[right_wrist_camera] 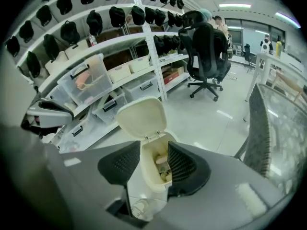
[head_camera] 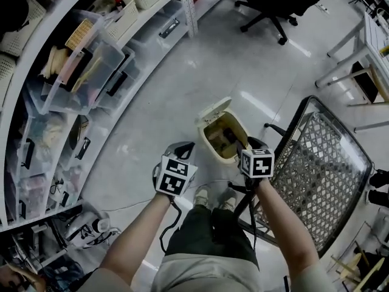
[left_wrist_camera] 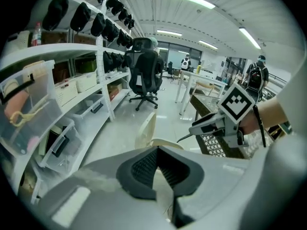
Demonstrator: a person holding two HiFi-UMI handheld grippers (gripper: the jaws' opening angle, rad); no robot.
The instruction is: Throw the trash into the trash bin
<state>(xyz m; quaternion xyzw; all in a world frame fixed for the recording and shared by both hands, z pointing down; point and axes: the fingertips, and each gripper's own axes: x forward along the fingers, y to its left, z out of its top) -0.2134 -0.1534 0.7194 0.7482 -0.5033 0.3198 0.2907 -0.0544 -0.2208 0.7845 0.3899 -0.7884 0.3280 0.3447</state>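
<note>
Standing on the floor [head_camera: 200,59] just ahead of the person's shoes [head_camera: 202,194], the bin [head_camera: 226,159] is cream, with its lid [head_camera: 214,109] swung up and back so the mouth is open; trash [head_camera: 222,135] lies inside, pale scraps that are too small to tell apart. At the bin's right rim hangs the right gripper [head_camera: 246,145], tilted downward; in the right gripper view its jaws stand partly apart with nothing held between them, and the open bin shows through the gap. Just left of the bin and clear of it, the left gripper [head_camera: 183,146] also points down over bare floor; in the left gripper view its pads [left_wrist_camera: 144,164] meet, closed on nothing. Right of the bin, close by the right forearm, is a mesh chair [head_camera: 322,163]. Along the left run white shelves [head_camera: 24,59] loaded with clear boxes [head_camera: 91,66]. Well beyond the bin, at the top of the head view, stands a black office chair [head_camera: 276,2]
</note>
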